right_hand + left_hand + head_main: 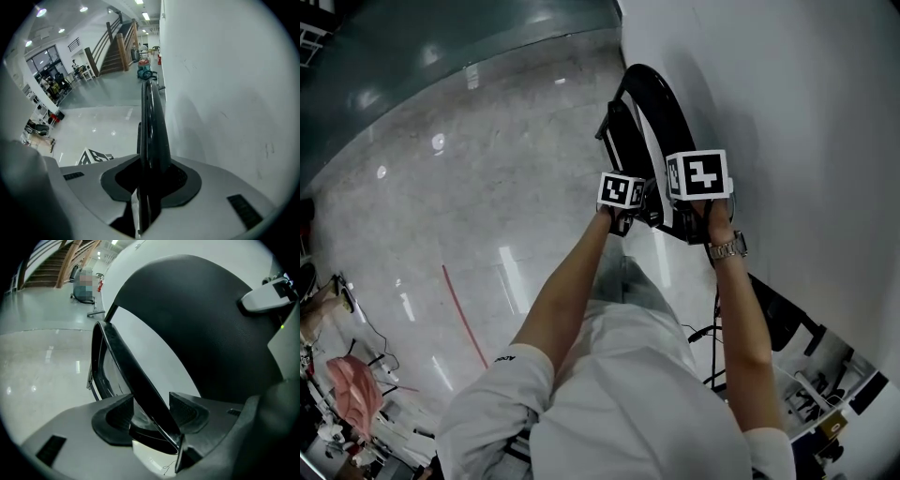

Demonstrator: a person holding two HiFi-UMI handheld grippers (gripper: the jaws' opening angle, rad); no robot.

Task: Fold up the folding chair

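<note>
The black folding chair (645, 101) stands folded flat, close against the white wall (787, 112). Both grippers are at its near top edge. My left gripper (628, 214) has a thin edge of the chair (136, 376) running slantwise between its pads (115, 416), which hold it. The chair's broad black panel (211, 324) fills the right of the left gripper view. My right gripper (689, 220) straddles the chair's edge (151, 122). That edge rises straight up between the dark pads (180, 180), and a pale sliver shows beside it low on the left, so the jaws stand slightly apart.
A polished stone floor (469, 187) with a red line (464, 314) spreads to the left. Cables and black furniture (778, 319) lie near the person's right side. A pink object (356, 389) sits at the lower left. A staircase (115, 47) rises in the far hall.
</note>
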